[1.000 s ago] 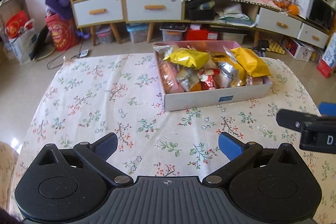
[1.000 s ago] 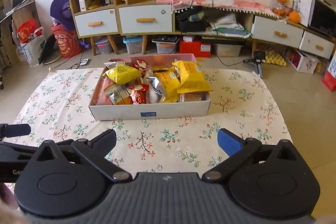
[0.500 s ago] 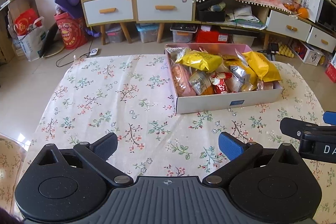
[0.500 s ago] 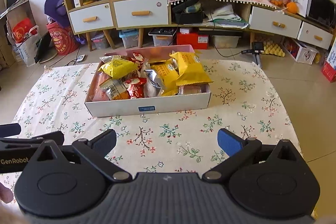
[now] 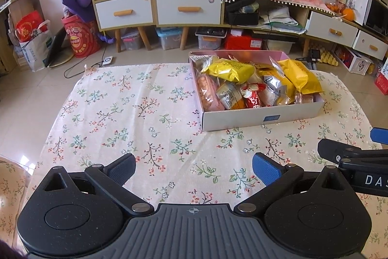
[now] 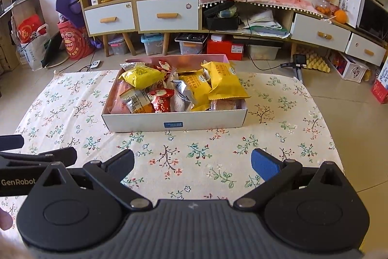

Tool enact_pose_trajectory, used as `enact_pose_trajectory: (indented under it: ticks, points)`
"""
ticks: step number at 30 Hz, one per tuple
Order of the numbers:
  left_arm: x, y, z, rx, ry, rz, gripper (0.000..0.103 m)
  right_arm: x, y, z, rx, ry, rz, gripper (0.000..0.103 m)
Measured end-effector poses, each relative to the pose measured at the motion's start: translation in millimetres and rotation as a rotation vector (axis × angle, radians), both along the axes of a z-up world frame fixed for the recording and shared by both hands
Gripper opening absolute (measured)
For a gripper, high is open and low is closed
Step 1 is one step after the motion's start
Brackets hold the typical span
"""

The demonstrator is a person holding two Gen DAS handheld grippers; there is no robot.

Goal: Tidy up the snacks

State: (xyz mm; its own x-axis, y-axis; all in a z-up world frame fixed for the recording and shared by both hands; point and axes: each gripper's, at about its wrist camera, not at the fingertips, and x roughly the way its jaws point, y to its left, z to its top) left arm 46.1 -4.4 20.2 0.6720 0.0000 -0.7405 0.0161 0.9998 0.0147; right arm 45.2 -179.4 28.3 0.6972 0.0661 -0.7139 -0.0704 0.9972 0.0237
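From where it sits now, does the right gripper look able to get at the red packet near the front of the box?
Probably yes. The right gripper is open and empty, facing the box across bare floral cloth. The red packet lies on top, just behind the low front wall, uncovered.

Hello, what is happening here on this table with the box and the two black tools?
A person holds a two-finger gripper in each hand above a table with a flowered cloth. Both the left gripper and the right gripper are open and hold nothing. In front of them stands a shallow box full of snack packets, among them yellow bags, a red packet and a silver one. No snack lies on the cloth, and neither gripper touches the box.
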Motion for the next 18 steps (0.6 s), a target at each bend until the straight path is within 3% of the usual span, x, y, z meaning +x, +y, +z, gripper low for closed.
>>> enact_pose_trajectory:
  ticks: [18]
  points:
    - [-0.1, -1.1, -0.9, 0.005, 0.002, -0.001, 0.103, 0.7, -2.1, 0.5, 0.000, 0.003, -0.003, 0.103]
